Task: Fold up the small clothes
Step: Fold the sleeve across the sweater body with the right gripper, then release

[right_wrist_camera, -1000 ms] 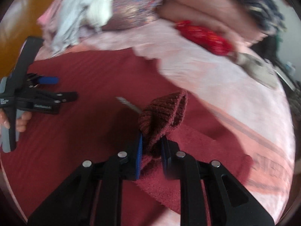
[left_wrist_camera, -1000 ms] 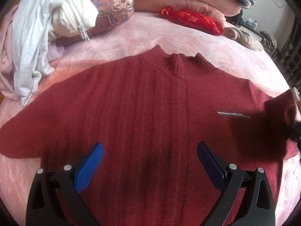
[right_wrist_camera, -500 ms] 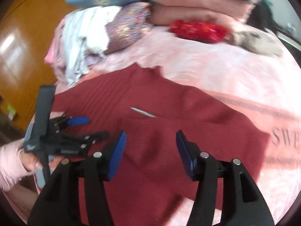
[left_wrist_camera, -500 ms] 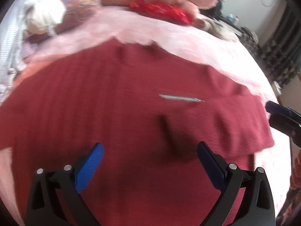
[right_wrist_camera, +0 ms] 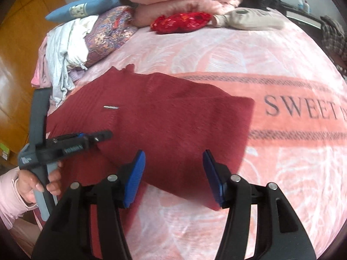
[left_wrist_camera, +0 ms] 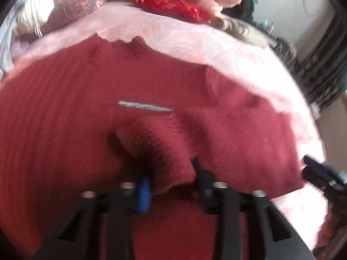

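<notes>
Maroon knit: the sweater [right_wrist_camera: 164,117] lies flat, front up, on the pink blanket [right_wrist_camera: 249,49] of a bed, collar [left_wrist_camera: 125,49] toward the pillows, a small metal bar [left_wrist_camera: 145,106] on its chest. One sleeve [right_wrist_camera: 184,134] is folded inward across the body. In the left wrist view the left gripper [left_wrist_camera: 171,186] sits low on the knit at the cuff [left_wrist_camera: 149,143] of that sleeve; its jaws stand narrowed with cuff fabric bunched between them, so it appears clenched on the cuff, though motion blur leaves the contact uncertain. The right gripper [right_wrist_camera: 174,177] hovers over the folded sleeve's near edge with jaws released and spread, holding nothing.

Risks, judged from this arrangement:
- A loose, thick knit can slide out of a shallow bite; a grip on the rib edge alone may drop the cuff partway through a move.
- The jaws may have taken the body layer beneath along with the cuff, in which case lifting would drag the whole garment and undo the fold.
- Pulling the cuff with the right gripper idle leaves the sleeve crease unpinned, so it may shift or skew.
- The plush blanket may ruck under the garment when it is tugged.
</notes>
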`<action>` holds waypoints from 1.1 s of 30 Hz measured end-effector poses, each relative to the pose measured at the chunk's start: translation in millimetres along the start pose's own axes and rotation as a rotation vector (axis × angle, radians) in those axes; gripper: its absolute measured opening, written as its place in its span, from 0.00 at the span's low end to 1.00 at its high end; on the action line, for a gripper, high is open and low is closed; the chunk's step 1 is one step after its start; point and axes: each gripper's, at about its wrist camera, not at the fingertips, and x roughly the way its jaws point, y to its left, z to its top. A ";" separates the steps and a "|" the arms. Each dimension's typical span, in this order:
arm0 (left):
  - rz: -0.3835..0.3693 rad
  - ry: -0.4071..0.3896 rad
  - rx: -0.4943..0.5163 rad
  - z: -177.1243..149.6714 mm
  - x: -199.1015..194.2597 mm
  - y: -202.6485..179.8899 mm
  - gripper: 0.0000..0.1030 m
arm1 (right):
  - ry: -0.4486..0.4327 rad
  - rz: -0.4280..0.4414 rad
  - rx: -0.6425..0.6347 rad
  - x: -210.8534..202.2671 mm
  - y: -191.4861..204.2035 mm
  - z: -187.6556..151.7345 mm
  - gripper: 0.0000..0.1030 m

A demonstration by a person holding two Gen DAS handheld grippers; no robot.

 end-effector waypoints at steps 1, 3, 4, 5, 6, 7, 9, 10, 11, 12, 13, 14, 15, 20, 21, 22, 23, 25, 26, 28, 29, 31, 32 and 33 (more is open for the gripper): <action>-0.026 0.009 -0.005 0.3 -0.9 0.3 0.16 | -0.002 -0.003 0.007 -1.2 -2.8 -1.3 0.54; -0.033 -0.018 0.007 0.6 -7.3 -1.2 0.15 | -0.005 -0.011 0.021 -3.5 -7.4 -2.6 0.54; -0.040 -0.047 0.022 1.1 -15.0 -1.4 0.15 | -0.007 -0.014 0.028 -4.4 -9.0 -2.6 0.54; -0.047 -0.061 0.031 2.1 -19.8 -0.2 0.14 | -0.010 -0.014 0.036 -5.1 -10.2 -2.3 0.54; -0.058 -0.076 0.046 4.4 -27.0 1.6 0.14 | -0.012 -0.012 0.041 -5.4 -10.6 -1.7 0.54; -0.065 -0.091 0.059 11.0 -32.9 -1.4 0.14 | -0.014 -0.011 0.045 -5.4 -10.1 -0.9 0.54; -0.061 -0.150 0.084 20.8 -55.3 9.2 0.14 | -0.018 0.002 0.056 -4.4 -7.0 2.2 0.54; -0.054 -0.170 0.095 25.9 -62.6 14.6 0.14 | -0.017 0.011 0.060 -4.0 -5.5 4.2 0.54; -0.043 -0.196 0.111 31.1 -72.3 24.0 0.14 | -0.017 0.022 0.068 -2.7 -3.7 6.2 0.54; -0.033 -0.216 0.118 34.7 -79.5 33.1 0.14 | -0.015 0.037 0.084 0.2 -1.0 8.7 0.54; -0.025 -0.230 0.120 38.7 -85.8 41.9 0.14 | -0.014 0.048 0.094 1.8 0.6 10.7 0.54; -0.010 -0.242 0.115 42.8 -92.6 55.7 0.14 | -0.012 0.063 0.105 4.1 2.6 12.4 0.54; 0.008 -0.252 0.105 46.1 -97.6 69.7 0.14 | -0.010 0.082 0.122 7.9 5.9 15.0 0.54; 0.089 -0.266 0.032 56.5 -105.9 139.9 0.14 | 0.028 0.106 0.158 28.5 22.0 25.3 0.59; 0.104 -0.258 0.019 58.3 -102.6 152.9 0.14 | 0.039 0.100 0.158 33.3 25.6 27.0 0.61; 0.110 -0.246 0.007 56.9 -98.3 164.7 0.14 | 0.051 0.096 0.159 38.6 29.7 28.4 0.62; 0.112 -0.226 -0.011 55.9 -93.2 176.4 0.14 | 0.064 0.094 0.164 44.2 32.9 29.3 0.63; 0.112 -0.200 -0.033 54.1 -82.0 193.0 0.15 | 0.091 0.094 0.185 57.7 38.0 30.7 0.63; 0.104 -0.187 -0.033 53.0 -78.5 195.9 0.16 | 0.114 0.081 0.196 64.5 38.9 30.4 0.63; 0.103 -0.158 -0.028 49.8 -66.9 200.7 0.17 | 0.160 0.060 0.223 79.4 39.4 28.2 0.61; 0.107 -0.146 -0.023 47.5 -61.9 202.4 0.18 | 0.174 0.045 0.230 85.2 39.7 26.1 0.52; 0.121 -0.115 -0.010 43.3 -52.9 204.4 0.20 | 0.171 0.004 0.216 86.2 40.9 24.8 0.23; 0.122 -0.107 -0.010 41.7 -50.8 207.3 0.23 | 0.178 0.035 0.228 84.9 38.5 25.0 0.13; 0.127 -0.105 -0.011 40.6 -50.1 211.4 0.30 | 0.175 0.049 0.252 82.8 34.3 23.8 0.10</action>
